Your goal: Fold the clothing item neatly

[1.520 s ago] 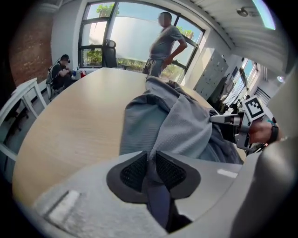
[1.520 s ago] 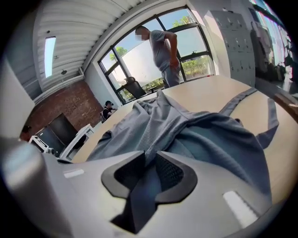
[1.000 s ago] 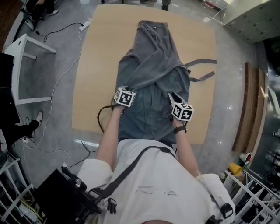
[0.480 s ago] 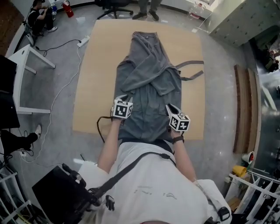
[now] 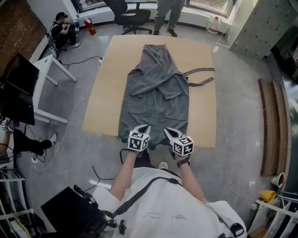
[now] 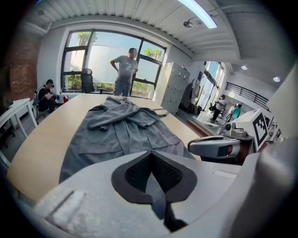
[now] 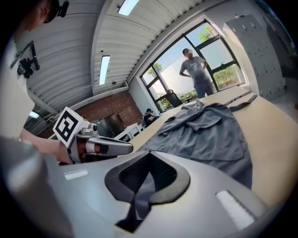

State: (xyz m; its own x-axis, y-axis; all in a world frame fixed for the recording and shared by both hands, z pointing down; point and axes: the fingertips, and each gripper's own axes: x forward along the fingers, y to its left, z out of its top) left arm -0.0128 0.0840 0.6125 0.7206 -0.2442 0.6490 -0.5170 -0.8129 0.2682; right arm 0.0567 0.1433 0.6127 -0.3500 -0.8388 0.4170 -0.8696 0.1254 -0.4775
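Note:
A grey robe-like garment (image 5: 156, 93) lies lengthwise on the wooden table (image 5: 104, 93), sleeves crossed over its chest, with its belt (image 5: 200, 72) trailing to the right. Its near hem hangs at the table's front edge. My left gripper (image 5: 143, 129) is shut on the hem left of centre, and a strip of grey cloth shows between its pads (image 6: 156, 186). My right gripper (image 5: 168, 133) is shut on the hem right of centre, likewise with cloth pinched (image 7: 142, 190). The two grippers sit close together, side by side. The garment (image 6: 116, 130) stretches away from both.
A person (image 5: 165, 9) stands at the table's far end beside an office chair (image 5: 128, 9). Another person (image 5: 63, 30) sits at the far left. A white desk (image 5: 51, 79) and floor cables are to the left; wooden boards (image 5: 270, 125) lie to the right.
Both grippers came back from the garment's middle to its near hem at the table's front edge and closed on the cloth. The head view pulled back.

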